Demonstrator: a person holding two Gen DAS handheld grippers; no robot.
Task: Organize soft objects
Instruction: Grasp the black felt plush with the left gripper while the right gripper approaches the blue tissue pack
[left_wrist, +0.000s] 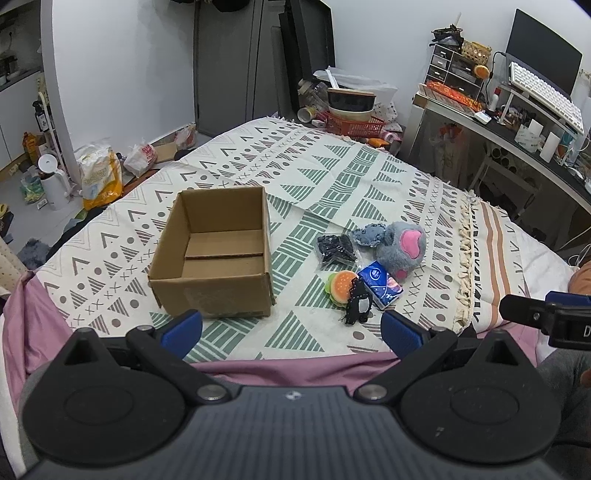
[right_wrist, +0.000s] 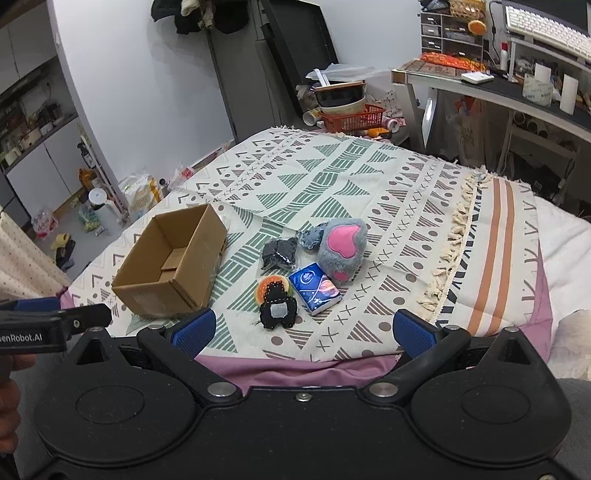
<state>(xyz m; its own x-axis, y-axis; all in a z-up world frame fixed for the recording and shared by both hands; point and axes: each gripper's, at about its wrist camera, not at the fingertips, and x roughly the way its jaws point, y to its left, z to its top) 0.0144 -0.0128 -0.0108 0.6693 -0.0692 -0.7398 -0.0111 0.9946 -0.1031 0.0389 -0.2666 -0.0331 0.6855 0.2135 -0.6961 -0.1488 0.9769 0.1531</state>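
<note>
An open, empty cardboard box (left_wrist: 218, 258) (right_wrist: 173, 266) stands on the patterned bedspread. To its right lies a cluster of soft things: a grey plush paw with pink pads (left_wrist: 402, 249) (right_wrist: 343, 247), a small grey-blue felt toy (left_wrist: 369, 233) (right_wrist: 313, 236), a bagged dark item (left_wrist: 336, 248) (right_wrist: 279, 255), a blue tissue pack (left_wrist: 381, 283) (right_wrist: 314, 288), a burger toy (left_wrist: 341, 286) (right_wrist: 267, 287) and a black felt figure (left_wrist: 357, 303) (right_wrist: 277, 309). My left gripper (left_wrist: 291, 334) and right gripper (right_wrist: 304, 330) hover open near the bed's front edge, short of the cluster, nothing between their fingers.
The patterned bedspread (left_wrist: 332, 166) (right_wrist: 369, 177) covers a bed with a pink sheet (left_wrist: 295, 369) at the front. A red basket with bowls (left_wrist: 351, 118) sits at the far end. A cluttered desk (left_wrist: 517, 122) stands right; bags and a kettle (left_wrist: 55, 184) are on the floor left.
</note>
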